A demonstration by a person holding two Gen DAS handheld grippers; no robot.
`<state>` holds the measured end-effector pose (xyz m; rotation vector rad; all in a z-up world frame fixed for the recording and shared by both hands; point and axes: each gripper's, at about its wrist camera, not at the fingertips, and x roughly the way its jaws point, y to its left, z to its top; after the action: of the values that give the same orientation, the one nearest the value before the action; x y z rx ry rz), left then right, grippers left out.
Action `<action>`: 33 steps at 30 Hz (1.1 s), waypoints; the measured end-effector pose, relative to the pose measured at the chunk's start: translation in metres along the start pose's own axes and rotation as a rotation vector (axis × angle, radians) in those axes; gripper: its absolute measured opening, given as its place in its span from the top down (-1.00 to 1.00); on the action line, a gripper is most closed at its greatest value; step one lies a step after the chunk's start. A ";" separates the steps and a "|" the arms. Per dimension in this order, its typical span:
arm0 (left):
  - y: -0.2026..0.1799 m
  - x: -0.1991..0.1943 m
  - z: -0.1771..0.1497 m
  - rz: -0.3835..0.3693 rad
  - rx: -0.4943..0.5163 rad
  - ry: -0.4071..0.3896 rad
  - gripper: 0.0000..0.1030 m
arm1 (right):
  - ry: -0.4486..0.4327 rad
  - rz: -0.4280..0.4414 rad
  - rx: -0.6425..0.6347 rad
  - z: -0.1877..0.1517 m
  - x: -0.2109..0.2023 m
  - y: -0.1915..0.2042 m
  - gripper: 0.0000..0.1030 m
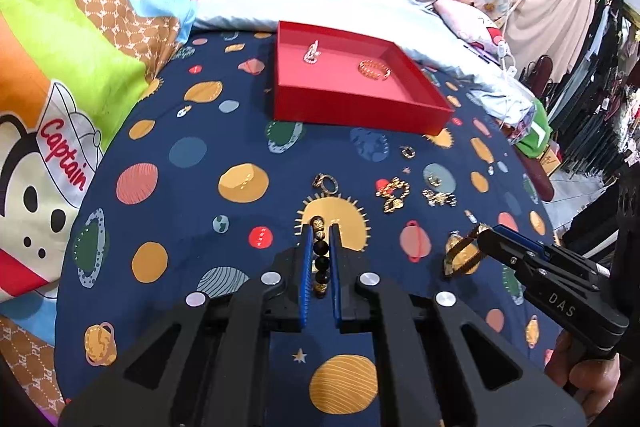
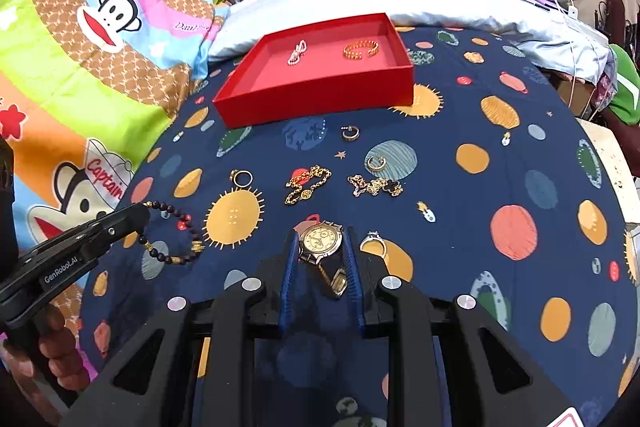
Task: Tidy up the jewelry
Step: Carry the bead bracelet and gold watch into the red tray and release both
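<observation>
Beaded bracelet (image 1: 321,259) sits pinched in our left gripper (image 1: 322,227), watch (image 2: 320,243) clamped in our right gripper (image 2: 320,239), tray (image 2: 312,99) ahead, and dangling loops could slip or snag.

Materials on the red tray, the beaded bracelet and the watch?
Red tray: likely matte cardboard, with flat, crisp thin walls.
Beaded bracelet: dark glossy beads, stone or glass, plus gold-tone spacers.
Watch: polished two-tone metal, shiny case, cream dial.
</observation>
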<state>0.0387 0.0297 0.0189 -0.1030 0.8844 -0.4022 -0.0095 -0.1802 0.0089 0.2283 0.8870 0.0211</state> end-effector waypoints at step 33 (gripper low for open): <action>-0.033 0.079 0.228 -0.016 0.060 -0.209 0.86 | -0.123 0.089 -0.028 0.228 0.085 -0.028 0.79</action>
<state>0.2484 -0.0485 0.1143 -0.0947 0.6657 -0.4244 0.2183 -0.2408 0.0772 0.2408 0.7530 0.1011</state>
